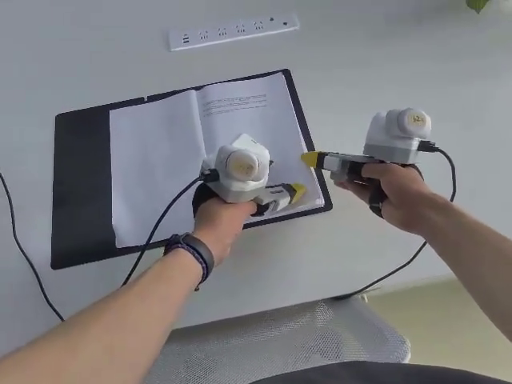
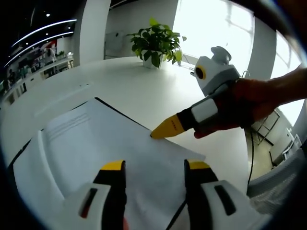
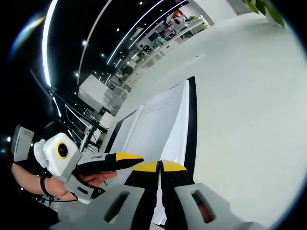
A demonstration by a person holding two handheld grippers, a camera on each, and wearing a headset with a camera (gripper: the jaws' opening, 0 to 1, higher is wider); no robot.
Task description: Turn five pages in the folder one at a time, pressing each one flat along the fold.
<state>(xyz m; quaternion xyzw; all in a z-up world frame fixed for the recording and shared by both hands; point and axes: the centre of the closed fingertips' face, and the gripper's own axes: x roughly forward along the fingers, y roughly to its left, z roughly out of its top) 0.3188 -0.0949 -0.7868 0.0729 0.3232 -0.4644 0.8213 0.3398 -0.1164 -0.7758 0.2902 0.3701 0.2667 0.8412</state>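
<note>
1. Head view: one open folder (image 1: 80, 192) is seen flat on the table (image 1: 400, 72), with one power strip (image 1: 234, 32) behind it. Its near-right part is covered by the left claw (image 1: 298, 192).
2. Left gripper view: the left claw is spread above the page (image 2: 96, 139). One plant (image 2: 156, 45) is noted beyond.
3. Right gripper view: the right claw (image 3: 159, 166) is pressed together at the folder's right edge. Whether paper is pinched cannot be told.

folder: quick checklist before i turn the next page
1. Folder lying open and flat on the table: ok.
2. Right gripper at the outer edge of the right page: ok, jaws shut.
3. A single sheet caught between those jaws: cannot tell.
4. Left gripper open over the lower part of the right page, ready to press: ok.
5. Left page bare for the sheet to land on: ok.
</note>
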